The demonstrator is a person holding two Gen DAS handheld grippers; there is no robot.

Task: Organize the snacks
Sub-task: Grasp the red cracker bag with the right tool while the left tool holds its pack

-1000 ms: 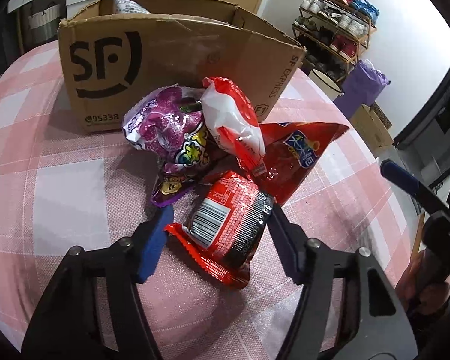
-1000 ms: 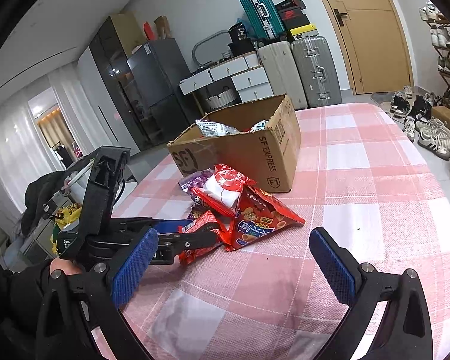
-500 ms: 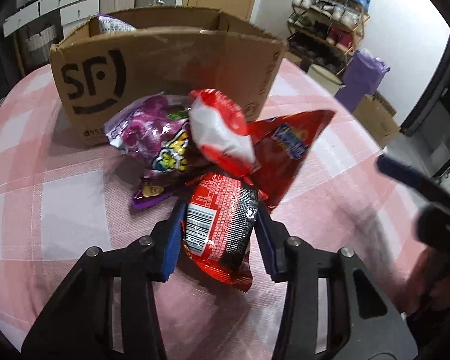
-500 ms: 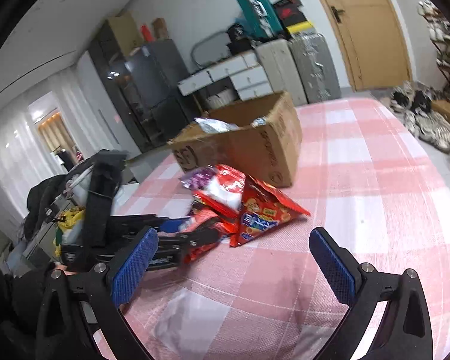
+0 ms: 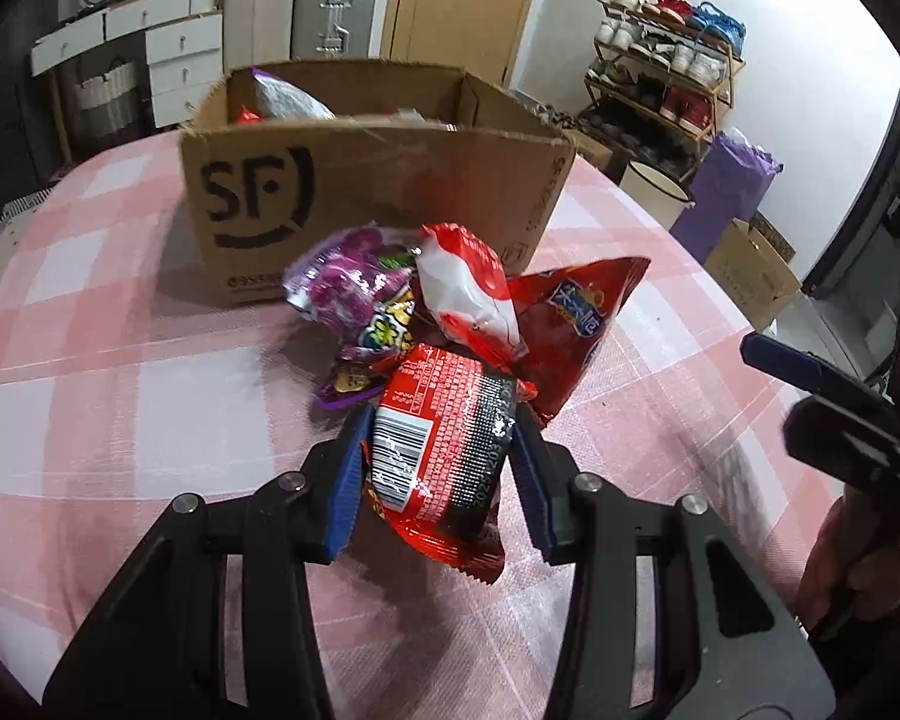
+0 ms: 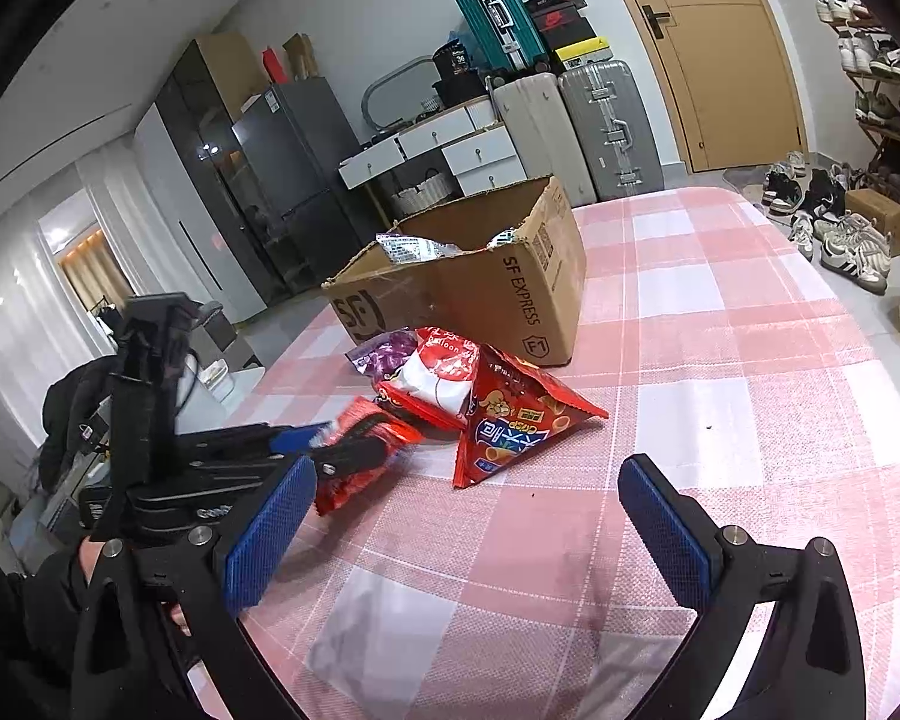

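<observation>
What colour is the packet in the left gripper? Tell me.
Red and black packet, with a white barcode label; the left wrist view shows it best.

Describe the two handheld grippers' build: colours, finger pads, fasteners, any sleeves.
Left gripper and right gripper match: matte black forked frames, silver round bolts at the joints, flat blue ribbed finger pads. The person's dark sleeve shows behind the left one. No cables clearly visible.

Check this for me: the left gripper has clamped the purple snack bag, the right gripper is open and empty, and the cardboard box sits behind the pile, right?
Not quite. The left gripper is clamped on the red and black snack packet, not the purple bag, as the left wrist view shows. The right gripper is open and empty, with the cardboard box behind the pile.
</observation>
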